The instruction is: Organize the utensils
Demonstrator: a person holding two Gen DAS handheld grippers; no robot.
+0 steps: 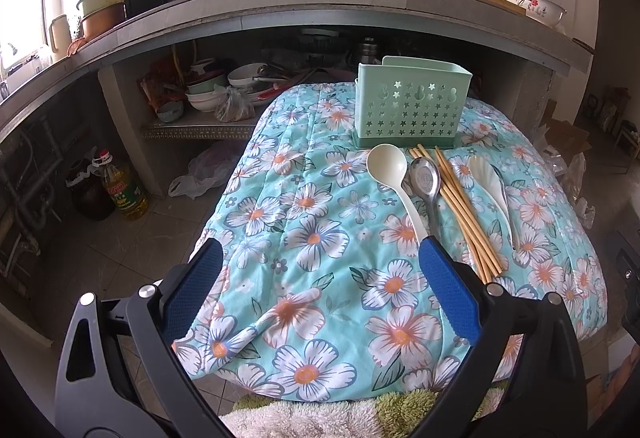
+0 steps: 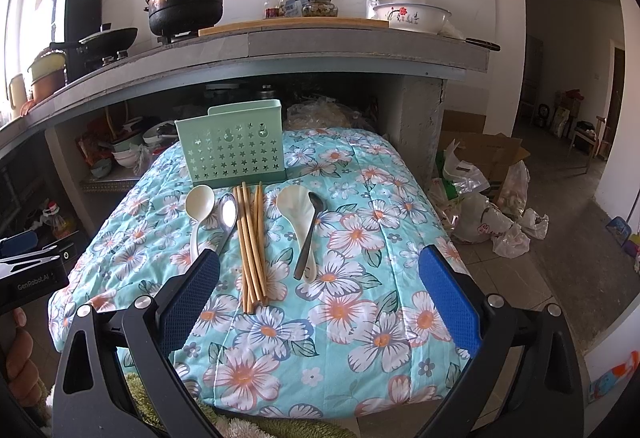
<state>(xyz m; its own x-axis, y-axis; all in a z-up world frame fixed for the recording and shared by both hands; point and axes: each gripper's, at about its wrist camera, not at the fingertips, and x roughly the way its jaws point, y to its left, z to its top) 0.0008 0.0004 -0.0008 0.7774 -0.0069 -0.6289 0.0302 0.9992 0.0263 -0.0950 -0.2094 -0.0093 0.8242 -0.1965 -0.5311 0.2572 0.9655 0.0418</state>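
Nothing picked up yet: both the left gripper (image 1: 320,302) and right gripper (image 2: 320,298) hover spread and empty, so next comes lifting 1 spoon (image 2: 199,216) into the green holder (image 2: 232,154)

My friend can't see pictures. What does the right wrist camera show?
Spoons and chopsticks lie in a row on a flowery cloth, in front of a green holder. The open right gripper hovers over the cloth, holding nothing. A kitchen counter with a black pot stands behind.
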